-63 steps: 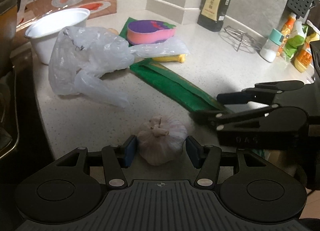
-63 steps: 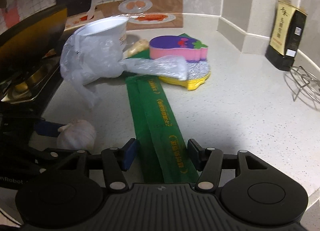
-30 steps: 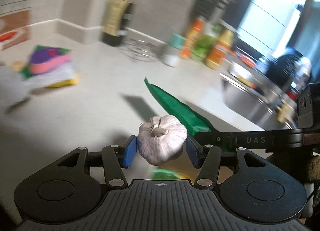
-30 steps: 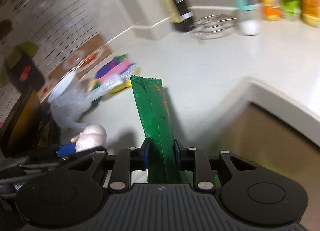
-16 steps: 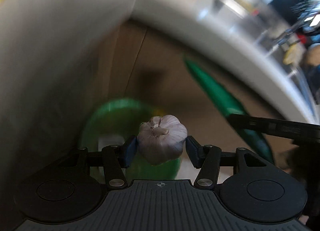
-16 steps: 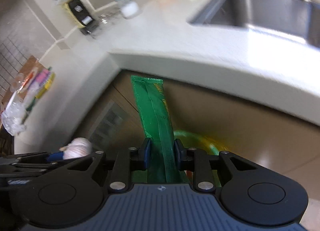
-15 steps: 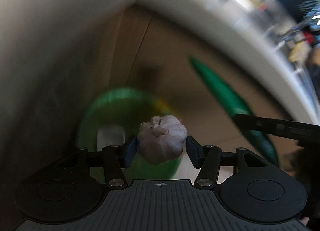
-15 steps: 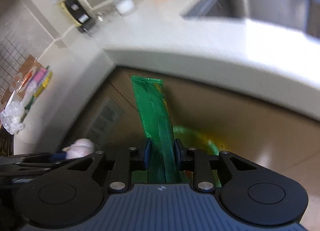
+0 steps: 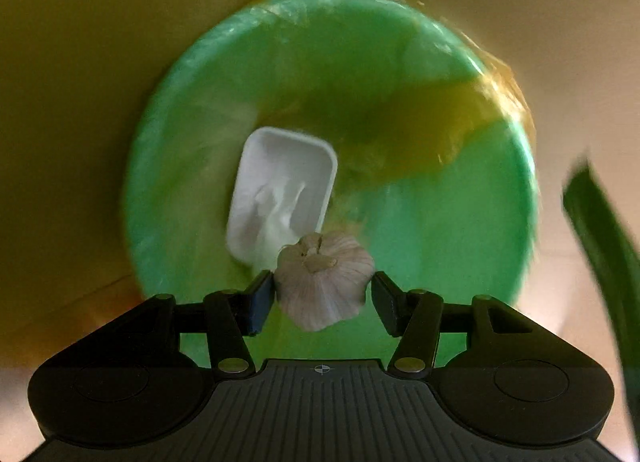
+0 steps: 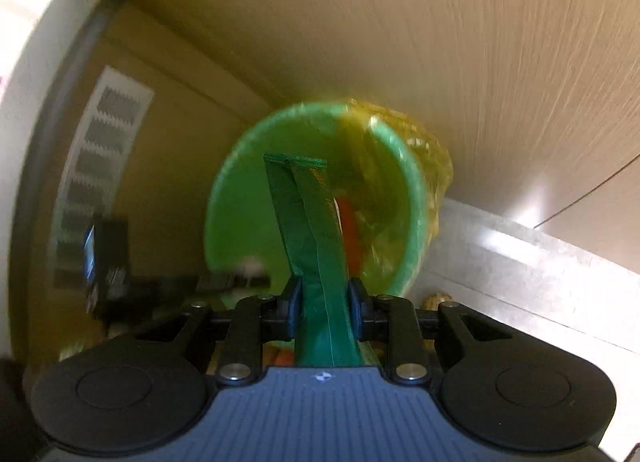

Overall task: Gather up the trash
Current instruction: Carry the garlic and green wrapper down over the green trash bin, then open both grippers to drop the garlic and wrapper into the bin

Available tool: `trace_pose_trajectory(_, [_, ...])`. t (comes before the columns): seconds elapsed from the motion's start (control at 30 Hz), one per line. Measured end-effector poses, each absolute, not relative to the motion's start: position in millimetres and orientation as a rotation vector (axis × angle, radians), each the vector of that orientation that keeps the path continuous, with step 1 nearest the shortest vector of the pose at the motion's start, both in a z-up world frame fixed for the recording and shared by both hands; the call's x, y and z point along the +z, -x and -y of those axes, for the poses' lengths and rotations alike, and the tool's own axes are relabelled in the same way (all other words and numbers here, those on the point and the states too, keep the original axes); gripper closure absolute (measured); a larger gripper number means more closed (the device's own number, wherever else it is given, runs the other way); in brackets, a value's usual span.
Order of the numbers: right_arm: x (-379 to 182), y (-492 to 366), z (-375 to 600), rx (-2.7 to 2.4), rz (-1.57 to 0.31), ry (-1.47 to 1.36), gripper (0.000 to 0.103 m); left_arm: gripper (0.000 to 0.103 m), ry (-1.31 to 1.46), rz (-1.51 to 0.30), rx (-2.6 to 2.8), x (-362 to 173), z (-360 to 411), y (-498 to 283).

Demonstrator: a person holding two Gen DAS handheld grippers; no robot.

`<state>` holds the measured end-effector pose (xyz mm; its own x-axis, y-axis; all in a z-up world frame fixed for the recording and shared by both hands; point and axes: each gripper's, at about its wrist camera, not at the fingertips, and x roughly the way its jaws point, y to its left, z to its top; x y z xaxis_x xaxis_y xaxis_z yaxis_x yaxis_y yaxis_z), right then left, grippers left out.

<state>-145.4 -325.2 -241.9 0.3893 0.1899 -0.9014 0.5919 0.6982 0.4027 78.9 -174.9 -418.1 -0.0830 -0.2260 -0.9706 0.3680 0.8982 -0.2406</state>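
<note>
A garlic bulb (image 9: 324,282) sits between the pads of my left gripper (image 9: 323,294), which is shut on it and points down over a green bin (image 9: 460,222). The bin has a yellowish liner and holds a white plastic tray (image 9: 280,190). My right gripper (image 10: 323,310) is shut on a long green wrapper (image 10: 312,230), whose free end hangs over the green bin (image 10: 236,222). The same green wrapper (image 9: 600,230) shows at the right edge of the left wrist view. Something orange (image 10: 350,230) lies in the bin behind the wrapper.
Wooden cabinet fronts (image 10: 440,42) stand right behind the bin. A vent grille (image 10: 100,166) is set in the panel to the left, under the pale counter edge (image 10: 36,82). Light floor tile (image 10: 520,262) lies to the right of the bin.
Both grippers have dropped from the counter top to the floor bin and tipped downward. The bin now fills the left wrist view. The garlic and the wrapper stay gripped.
</note>
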Motion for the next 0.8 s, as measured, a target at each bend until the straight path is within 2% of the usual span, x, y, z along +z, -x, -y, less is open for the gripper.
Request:
trace_pose_trajectory(0.07, [-249,146,323,-0.300,-1.191,-0.782,0.079,0.044,-0.136,-1.589,-0.484,-428,183,-91])
trace_pose_trajectory(0.1, [-254,145,323,-0.301,-1.202,-0.785,0.079,0.047,-0.153,-1.589,-0.478,-431,185,-96])
trace_pose_trajectory(0.2, [-265,142,326,-0.300,-1.234,-0.783,0.079,0.049,-0.127,-1.570,-0.479,-421,186,-105])
trace_pose_trajectory(0.53, [-296,96,331,-0.227,-1.335,-0.698,0.079,0.049,0.084,-1.499,-0.529,-340,148,-66])
trace_pose_trajectory(0.8, [-381,15,301,-0.148,-1.491,-0.814,0.077,0.049,0.045,-1.417,-0.641,-265,130,-43])
